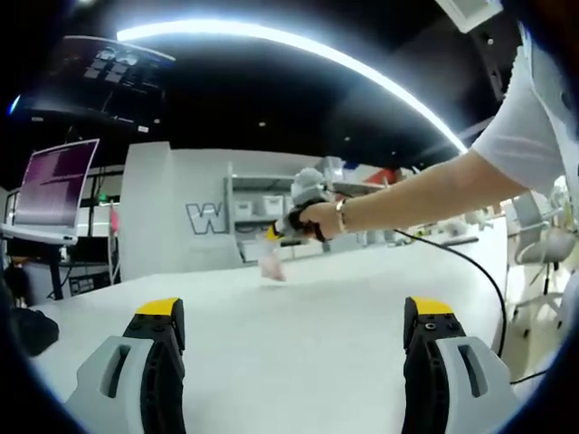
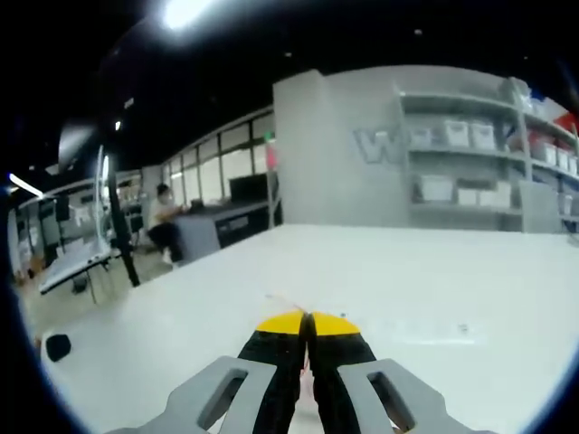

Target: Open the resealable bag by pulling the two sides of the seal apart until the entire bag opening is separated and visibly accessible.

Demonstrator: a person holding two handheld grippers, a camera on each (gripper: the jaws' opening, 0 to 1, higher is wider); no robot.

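Note:
The white table (image 1: 317, 334) stretches ahead of my left gripper (image 1: 295, 318), whose jaws stand wide open with nothing between them. Farther across the table, a person's hand holds my right gripper (image 1: 291, 222) above the surface. A small pinkish resealable bag (image 1: 271, 266) hangs from its tip, its lower end at or near the tabletop. In the right gripper view, the right gripper (image 2: 306, 324) is shut, yellow tips pressed together. A thin clear edge of the bag (image 2: 282, 299) pokes out just beyond the tips; the rest is hidden by the jaws.
A monitor (image 1: 59, 185) stands at the table's left. Grey shelving with white bins (image 2: 461, 172) lines the far wall. A black cable (image 1: 479, 271) trails off the table's right edge toward a chair (image 1: 543, 244). A seated person (image 2: 163, 221) works at a distant desk.

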